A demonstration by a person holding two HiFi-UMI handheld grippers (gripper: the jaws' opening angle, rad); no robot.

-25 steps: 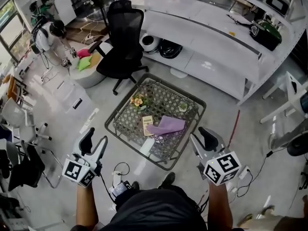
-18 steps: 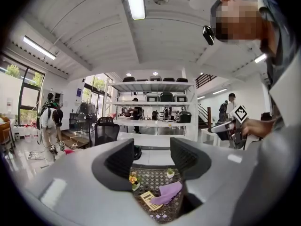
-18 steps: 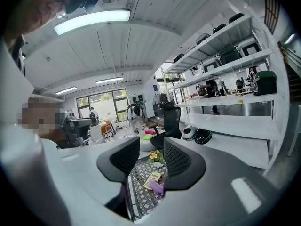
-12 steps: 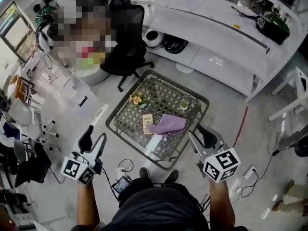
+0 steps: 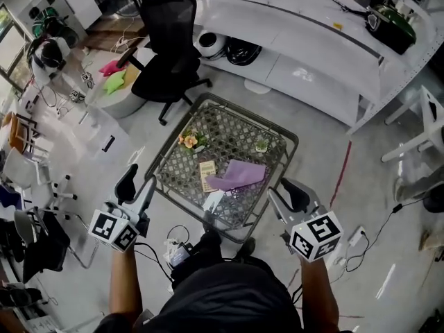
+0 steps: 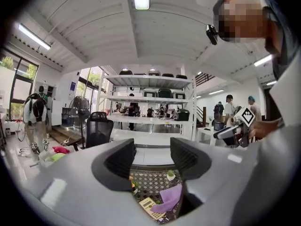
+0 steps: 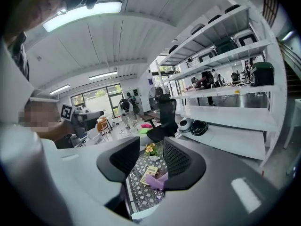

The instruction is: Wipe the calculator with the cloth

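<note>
A beige calculator point(image 5: 207, 175) lies on the low wire-mesh table point(image 5: 229, 134), and a purple cloth point(image 5: 237, 174) lies against its right side, partly over it. My left gripper point(image 5: 137, 184) hovers off the table's near left corner, open and empty. Off the near right corner, my right gripper point(image 5: 283, 196) is also open with nothing between its jaws. In the left gripper view the calculator point(image 6: 151, 207) and the cloth point(image 6: 170, 199) show low between the jaws, well ahead. In the right gripper view the calculator point(image 7: 150, 172) and the cloth point(image 7: 157, 180) also lie beyond the open jaws.
On the table also stand a small flower pot point(image 5: 187, 141), a tiny plant pot point(image 5: 261, 145) and a white flat object point(image 5: 214, 203) at the near edge. A black office chair point(image 5: 166, 44) and a long white counter point(image 5: 305, 54) stand behind. Cables point(image 5: 173, 245) lie on the floor near my feet.
The table has come closer below me. Both grippers have moved forward toward its near corners, the right one also lower. Both jaws stand as wide as before.
</note>
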